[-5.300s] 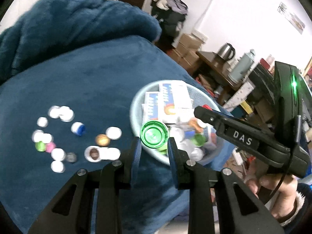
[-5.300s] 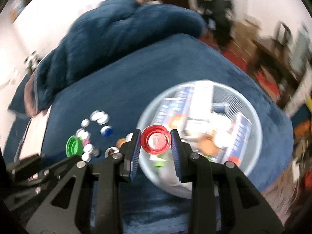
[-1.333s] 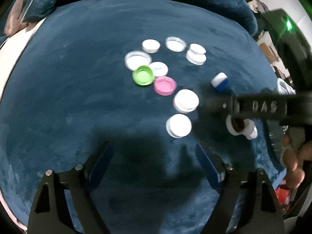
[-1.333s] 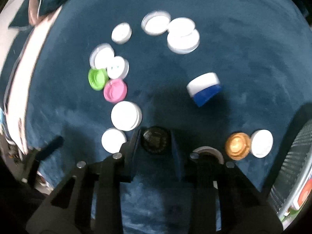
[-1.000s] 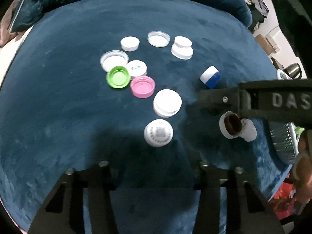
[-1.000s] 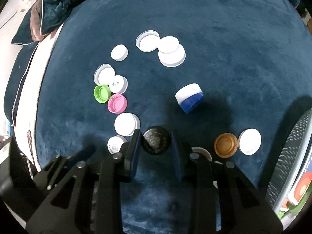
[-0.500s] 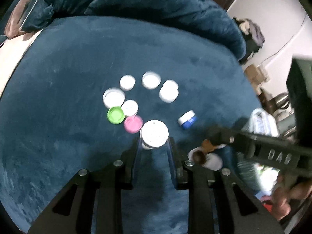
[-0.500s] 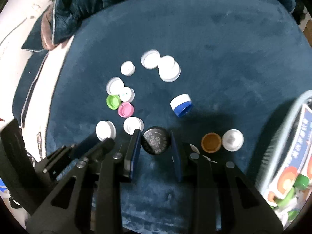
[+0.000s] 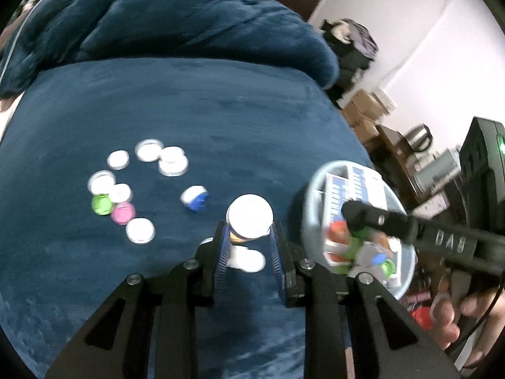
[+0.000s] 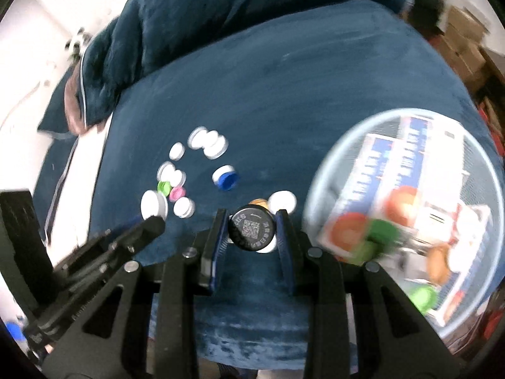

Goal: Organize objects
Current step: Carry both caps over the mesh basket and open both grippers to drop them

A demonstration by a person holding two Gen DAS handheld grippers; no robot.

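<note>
My left gripper (image 9: 249, 229) is shut on a white cap (image 9: 249, 216), held above the blue blanket (image 9: 189, 110). My right gripper (image 10: 251, 221) is shut on a black cap (image 10: 251, 232) with a printed code on top. A pale blue mesh basket (image 10: 315, 195) sits to the right, holding boxes and green caps. In the left wrist view the basket (image 9: 311, 189) lies under the right gripper's finger (image 9: 378, 219). Several loose caps stay on the blanket: white ones, a green cap (image 9: 101, 204), a pink cap (image 9: 123, 213) and a blue-and-white cap (image 9: 195, 198).
A bunched blue duvet (image 9: 173, 15) lies at the back of the bed. Cardboard boxes (image 9: 366, 110), a kettle (image 9: 416, 134) and a cluttered table stand past the bed's right edge. An orange cap (image 10: 258, 202) and a white cap (image 10: 282, 201) lie just beyond the right gripper's tips.
The left gripper closed on a white cap. Both grippers then rose from the blanket with their caps and swung right towards the basket, which is now in both views.
</note>
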